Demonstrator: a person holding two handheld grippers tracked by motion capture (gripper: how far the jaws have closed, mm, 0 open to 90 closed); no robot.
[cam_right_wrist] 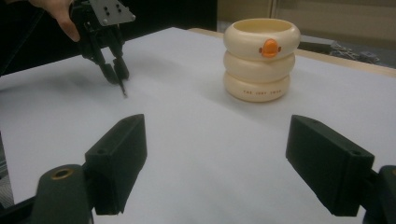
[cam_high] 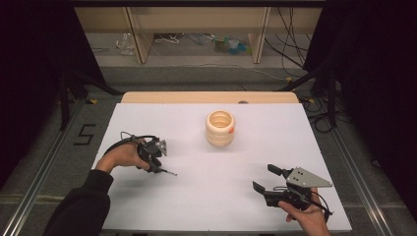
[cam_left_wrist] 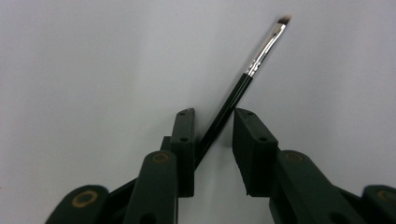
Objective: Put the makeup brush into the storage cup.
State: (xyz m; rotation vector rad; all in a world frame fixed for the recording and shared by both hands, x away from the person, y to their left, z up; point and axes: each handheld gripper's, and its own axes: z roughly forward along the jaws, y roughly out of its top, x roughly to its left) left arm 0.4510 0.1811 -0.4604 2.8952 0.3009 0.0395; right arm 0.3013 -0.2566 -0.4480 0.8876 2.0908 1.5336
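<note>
A thin black paintbrush (cam_left_wrist: 261,53) with a silver ferrule and a pale tip lies flat on the white table (cam_high: 211,196). My left gripper (cam_left_wrist: 212,116) points down over it, its handle running slantwise between the jaws. The gap between the jaws is wider than the handle, so they stand open around it. From above, the brush (cam_high: 168,172) pokes out to the right of the left gripper (cam_high: 156,168). My right gripper (cam_high: 265,178) rests near the front right of the table, wide open and holding nothing. A cream ringed cup (cam_high: 220,128) with an orange mark stands upright at the table's middle back.
The right gripper view looks across the table at the cup (cam_right_wrist: 261,60) and, farther left, the left gripper (cam_right_wrist: 116,72) over the brush (cam_right_wrist: 123,88). Beyond the table's far wooden edge (cam_high: 209,97) are floor cables and black stands.
</note>
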